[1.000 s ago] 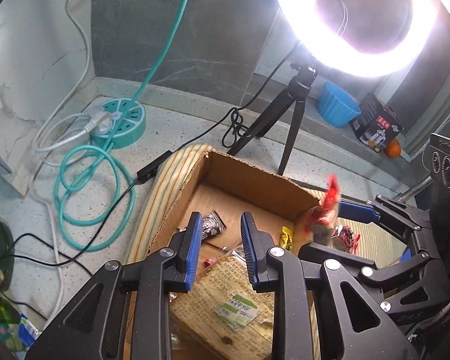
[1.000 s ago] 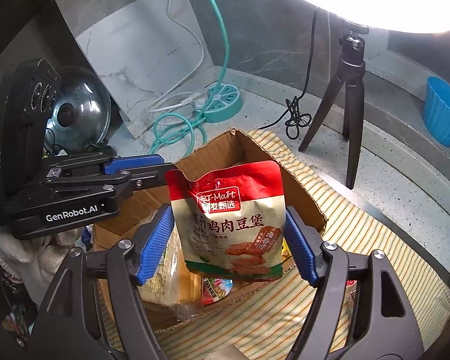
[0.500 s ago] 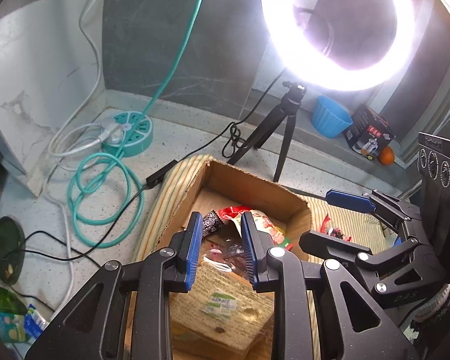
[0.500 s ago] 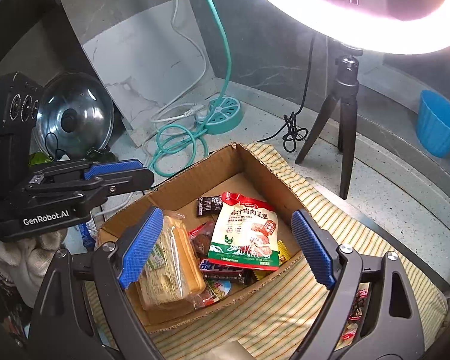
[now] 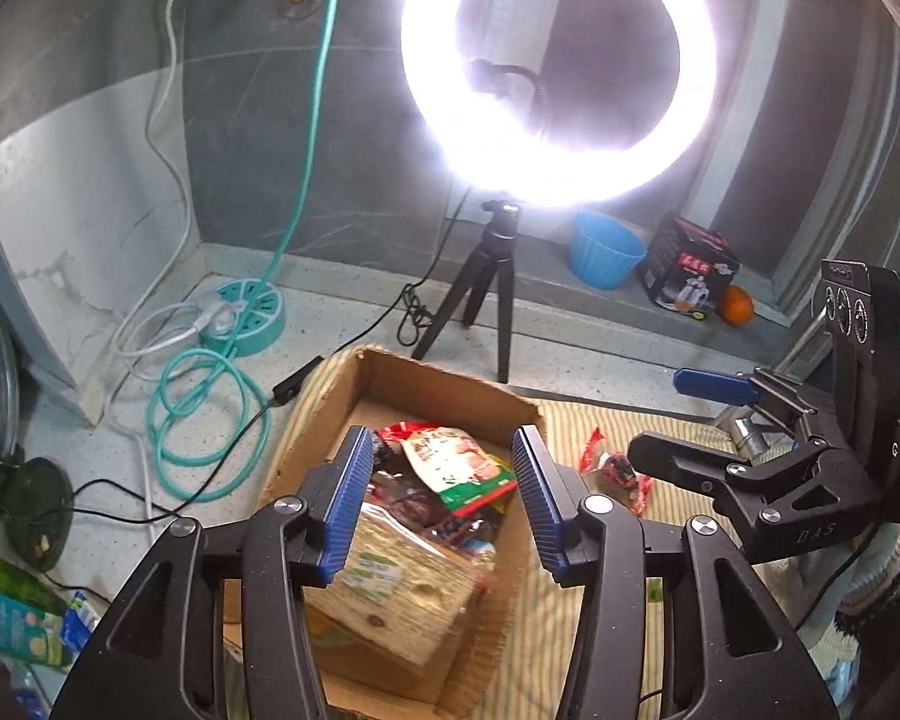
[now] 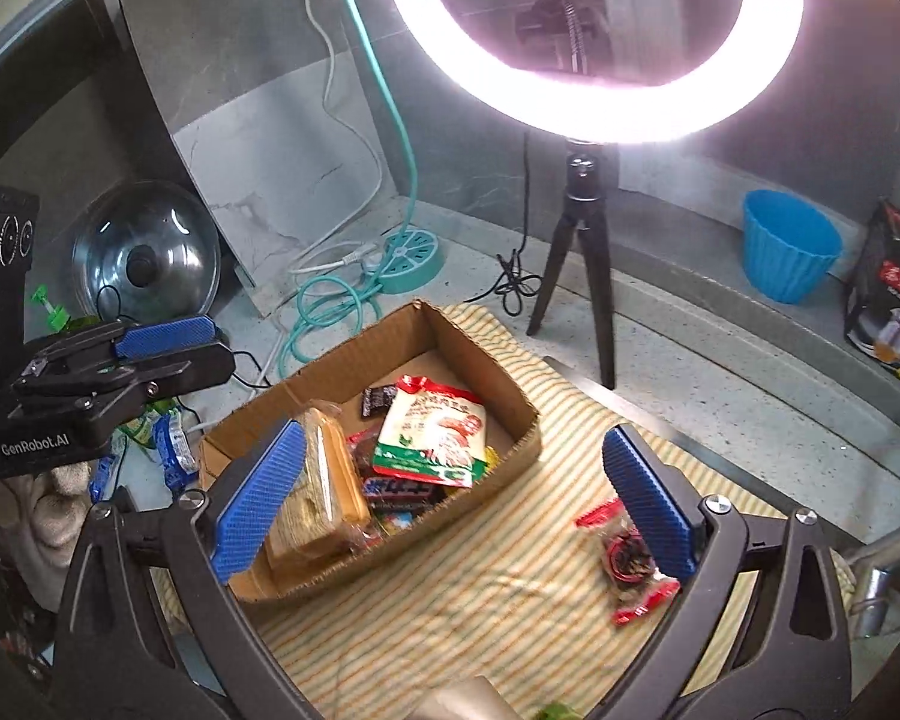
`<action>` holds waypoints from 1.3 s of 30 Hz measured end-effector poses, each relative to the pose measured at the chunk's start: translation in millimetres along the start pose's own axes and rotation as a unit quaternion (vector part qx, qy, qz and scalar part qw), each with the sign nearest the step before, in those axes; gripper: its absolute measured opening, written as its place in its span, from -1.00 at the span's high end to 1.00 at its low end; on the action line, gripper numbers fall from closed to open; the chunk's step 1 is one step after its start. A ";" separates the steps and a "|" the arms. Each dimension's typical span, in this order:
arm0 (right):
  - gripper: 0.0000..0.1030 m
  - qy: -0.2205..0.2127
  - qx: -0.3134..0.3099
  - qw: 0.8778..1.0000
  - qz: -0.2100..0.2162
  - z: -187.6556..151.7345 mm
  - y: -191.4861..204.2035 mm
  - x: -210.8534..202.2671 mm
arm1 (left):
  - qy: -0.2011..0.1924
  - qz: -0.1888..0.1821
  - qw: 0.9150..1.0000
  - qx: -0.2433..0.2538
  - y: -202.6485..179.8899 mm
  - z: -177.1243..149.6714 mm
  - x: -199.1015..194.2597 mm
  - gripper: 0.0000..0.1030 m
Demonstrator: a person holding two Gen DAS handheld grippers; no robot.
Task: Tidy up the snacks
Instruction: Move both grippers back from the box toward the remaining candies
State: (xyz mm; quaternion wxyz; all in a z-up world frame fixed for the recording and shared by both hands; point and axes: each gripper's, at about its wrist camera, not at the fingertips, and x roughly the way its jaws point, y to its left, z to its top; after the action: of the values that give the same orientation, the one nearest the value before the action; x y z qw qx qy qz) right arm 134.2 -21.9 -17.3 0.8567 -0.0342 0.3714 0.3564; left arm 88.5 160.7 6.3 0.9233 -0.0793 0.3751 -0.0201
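So a second back the right hand-held gripper (image 6: pixel 456 501) had that red-and-white glossy pouch (image 6: pixel 435 435) pinched upright over the cardboard box (image 6: pixel 510 387). Now the pouch is lying flat inside the box, on top of the other snacks, and the right jaws have just been opening, spread wide with nothing between the blue ribbed pads. Both views also sit higher and further back than before, so more of the striped cloth (image 6: pixel 498 594) shows.

The left hand-held gripper (image 5: pixel 441 501) was nearly pressed together a second ago; its jaws have just been opening too, now partly spread and empty, hovering above the box (image 5: pixel 450 387).

Stuff in the box: a chunky rectangular pack of biscuits or crackers (image 6: pixel 324 480) in clear crinkly wrap along the left wall, a dark bar wrapper (image 6: pixel 399 489) under the pouch's lower edge, a small black packet (image 6: pixel 377 399) at the back. Box is plain brown corrugated, top flaps torn off with rough edges.

Still outside it: a small red-edged clear packet with dark bits (image 6: pixel 627 558) lying on the cloth right by the right gripper's right-hand pad, well apart from the box.

Cloth is a soft yellow-green stripe laid over a speckled stone counter (image 6: pixel 720 396). A glowing ring light (image 6: pixel 594 48) on a black tripod (image 6: pixel 582 264) stands behind the box, with a ribbed blue plastic tub (image 6: pixel 789 246) further right.
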 end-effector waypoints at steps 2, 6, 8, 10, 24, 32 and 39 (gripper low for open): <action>-0.98 0.000 -0.004 1.000 -0.008 -6.2 -3.2 -9.8 | -0.003 0.002 1.000 0.006 -7.9 -1.8 -2.6 0.08; -0.98 0.002 0.008 1.000 -0.019 -19.7 -17.8 -27.8 | -0.006 -0.001 1.000 0.012 -21.4 -5.4 -3.6 0.08; -0.98 0.002 0.019 0.999 -0.027 -26.9 -28.9 -35.2 | 0.000 -0.008 1.000 0.007 -25.6 -8.9 -0.6 0.08; -0.98 0.002 0.035 0.999 -0.036 -35.9 -43.5 -44.4 | 0.008 -0.015 1.000 0.000 -30.2 -14.3 4.4 0.08; -0.92 0.047 0.094 0.991 -0.087 -100.0 -118.5 -64.7 | 0.085 -0.068 0.994 -0.018 -80.2 -55.4 57.6 0.08; -0.62 0.084 0.119 0.989 -0.037 -122.9 -133.6 -54.6 | 0.119 -0.086 0.989 -0.016 -98.4 -75.9 75.3 0.08; -0.41 0.123 0.073 0.990 0.011 -147.2 -111.8 -41.9 | 0.146 -0.099 0.984 -0.034 -102.9 -79.3 94.6 0.08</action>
State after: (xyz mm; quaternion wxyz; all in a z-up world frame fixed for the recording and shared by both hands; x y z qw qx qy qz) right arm 95.5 -177.1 -118.9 0.8007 -0.0113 0.4992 0.3310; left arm 103.5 39.6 -98.3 0.8490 -0.1438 0.4965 -0.1095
